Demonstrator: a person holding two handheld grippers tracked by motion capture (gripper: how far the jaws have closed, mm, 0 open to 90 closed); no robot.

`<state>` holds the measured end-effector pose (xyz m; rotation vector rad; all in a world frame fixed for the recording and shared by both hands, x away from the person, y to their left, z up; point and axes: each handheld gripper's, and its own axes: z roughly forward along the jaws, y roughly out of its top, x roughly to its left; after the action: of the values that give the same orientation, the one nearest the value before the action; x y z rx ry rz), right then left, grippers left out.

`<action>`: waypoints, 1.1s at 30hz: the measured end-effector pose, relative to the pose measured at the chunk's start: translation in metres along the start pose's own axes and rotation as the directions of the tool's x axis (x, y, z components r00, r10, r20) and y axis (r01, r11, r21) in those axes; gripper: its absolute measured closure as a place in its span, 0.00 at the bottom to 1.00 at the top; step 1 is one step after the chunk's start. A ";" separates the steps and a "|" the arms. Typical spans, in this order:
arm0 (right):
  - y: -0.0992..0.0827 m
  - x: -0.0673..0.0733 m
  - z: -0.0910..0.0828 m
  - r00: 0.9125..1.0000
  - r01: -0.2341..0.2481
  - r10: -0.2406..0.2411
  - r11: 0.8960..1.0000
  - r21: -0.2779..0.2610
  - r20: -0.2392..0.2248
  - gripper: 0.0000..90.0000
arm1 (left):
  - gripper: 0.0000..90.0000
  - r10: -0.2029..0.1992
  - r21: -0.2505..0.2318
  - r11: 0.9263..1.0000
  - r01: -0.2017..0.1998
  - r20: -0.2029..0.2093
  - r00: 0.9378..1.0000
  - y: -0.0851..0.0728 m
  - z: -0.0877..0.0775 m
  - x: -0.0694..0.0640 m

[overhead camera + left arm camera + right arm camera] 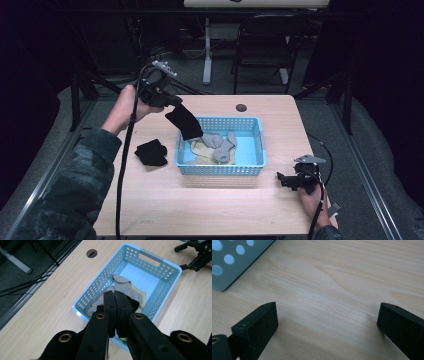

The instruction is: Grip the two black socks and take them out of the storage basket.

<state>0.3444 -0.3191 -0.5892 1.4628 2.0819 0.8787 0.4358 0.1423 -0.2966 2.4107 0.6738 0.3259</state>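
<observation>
In the high view, the left claw (pixel 172 101) is raised over the tabletop (pixel 210 205), pinching a black sock (pixel 184 121) that hangs from it down over the near-left rim of the light-blue basket (pixel 250 169). Grey socks (pixel 218 144) and a cream one lie inside, below the claw. A second black sock (pixel 151 152) lies on the tabletop below and left of it. The right claw (pixel 283 179) rests low beside the basket's right corner.

In the left gripper view, the claw (pixel 115 293) is closed tight on the black sock (pixel 133 304), above the grey sock (pixel 122 286) in the basket (pixel 172 267).

In the right gripper view, the claw (pixel 327 315) stands wide apart over bare tabletop (pixel 332 277), with the basket corner (pixel 234 262) at upper left.
</observation>
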 end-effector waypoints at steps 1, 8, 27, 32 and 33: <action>0.000 0.000 0.000 1.000 0.000 0.000 1.000 0.000 0.000 0.03 | 0.99 -0.002 -0.003 1.000 0.002 -0.003 1.000 -0.001 -0.002 0.001; 0.000 0.000 0.000 1.000 0.000 0.000 1.000 0.000 0.000 0.03 | 0.99 -0.033 -0.021 0.999 0.032 -0.029 0.999 -0.009 -0.016 0.011; 0.000 0.000 0.000 1.000 -0.001 0.001 1.000 0.004 0.000 0.03 | 0.99 -0.142 -0.032 0.990 0.140 -0.100 0.985 -0.064 -0.047 0.040; 0.000 0.000 0.000 1.000 -0.001 0.001 1.000 0.000 0.002 0.03 | 0.99 -0.176 -0.036 0.984 0.173 -0.123 0.977 -0.086 -0.042 0.043; 0.000 0.000 0.000 1.000 -0.002 0.002 1.000 -0.002 -0.002 0.03 | 0.99 -0.184 -0.036 0.983 0.180 -0.124 0.975 -0.090 -0.041 0.043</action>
<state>0.3443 -0.3189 -0.5892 1.4637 2.0807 0.8837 0.4217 0.2474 -0.3173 2.2986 0.9356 0.4106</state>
